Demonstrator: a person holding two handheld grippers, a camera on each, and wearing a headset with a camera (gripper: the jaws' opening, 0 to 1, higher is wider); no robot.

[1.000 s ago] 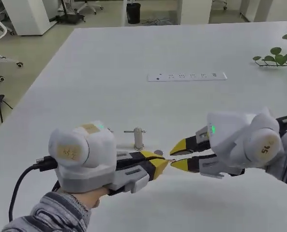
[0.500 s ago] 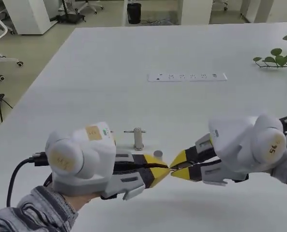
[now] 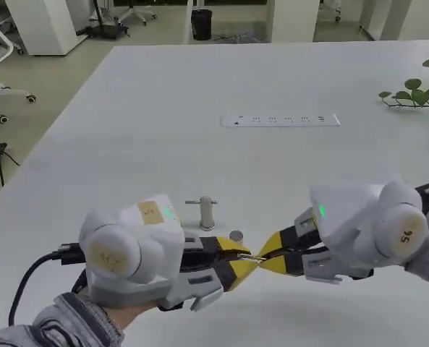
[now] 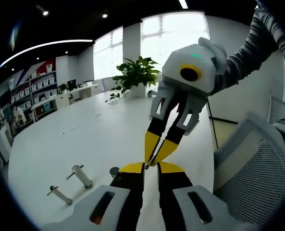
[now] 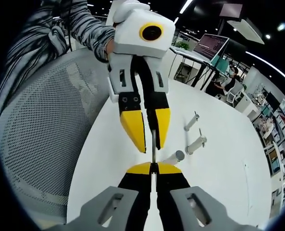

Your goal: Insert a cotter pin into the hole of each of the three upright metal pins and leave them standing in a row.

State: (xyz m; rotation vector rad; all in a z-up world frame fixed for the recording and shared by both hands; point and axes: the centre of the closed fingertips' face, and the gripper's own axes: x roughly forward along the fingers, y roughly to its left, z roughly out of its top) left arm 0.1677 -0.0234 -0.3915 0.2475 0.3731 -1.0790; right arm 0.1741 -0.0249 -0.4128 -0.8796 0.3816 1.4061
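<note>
Currently my two yellow-tipped grippers meet tip to tip low over the white tabletop (image 3: 200, 130), on the side near me. My right gripper (image 3: 266, 257) is clenched on one end of a thin silvery metal cotter pin (image 5: 153, 144). Its long axis runs left to right, roughly level, bridging across to my left gripper (image 3: 241, 260). That gripper's jaws stand either side of the other end with a narrow slit between them; I cannot tell whether they pinch it.

The short grey upright metal pin with no cross-piece (image 3: 236, 236) stands just beyond the meeting tips, a little to the left. It is on the far side of the cotter pin, and my left gripper's tips are slightly the nearer to it. To its left stands a grey upright metal pin with a cotter pin through it (image 3: 207, 212), then a second fitted pin (image 4: 60, 195).

I judge the coming move turns on bringing the cotter pin's end round to the bare pin. A second ago my right jaws gaped around the cotter pin's end; now they are pressed together. The standing pins are unchanged.
</note>
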